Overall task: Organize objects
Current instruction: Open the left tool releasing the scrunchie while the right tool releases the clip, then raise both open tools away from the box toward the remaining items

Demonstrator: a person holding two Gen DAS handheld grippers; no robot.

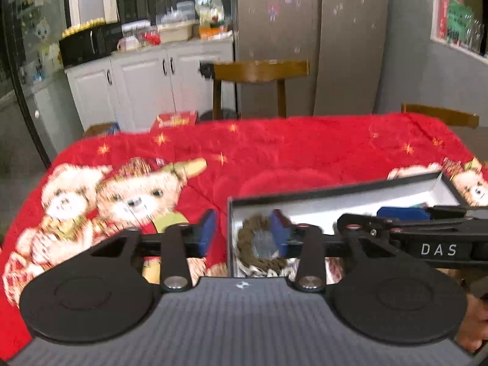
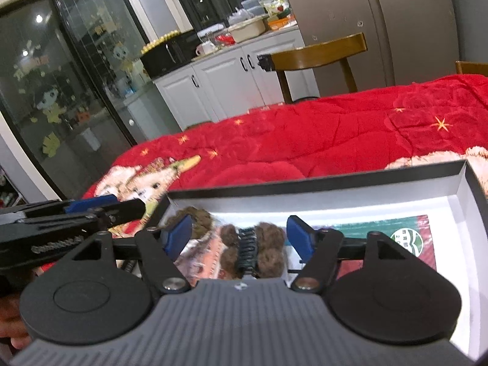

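A black box with a white inside (image 1: 335, 193) sits on the red bear-print blanket (image 1: 274, 152). An olive braided ring (image 1: 259, 262) lies in the box's near left corner. My left gripper (image 1: 244, 230) stands open above that corner, straddling the box's left wall, with nothing pressed between its blue pads. In the right wrist view my right gripper (image 2: 241, 238) is open over the box (image 2: 335, 183). A brown furry hair clip (image 2: 268, 241) lies below, between its pads and not pressed by them. The braided ring (image 2: 195, 216) shows by the left pad.
A card with a green round logo (image 2: 408, 241) lies on the box floor. A wooden chair (image 1: 259, 73) stands past the table's far edge, with white cabinets (image 1: 146, 85) and a fridge (image 1: 305, 30) behind. A red carton (image 1: 175, 120) sits beyond the far left edge.
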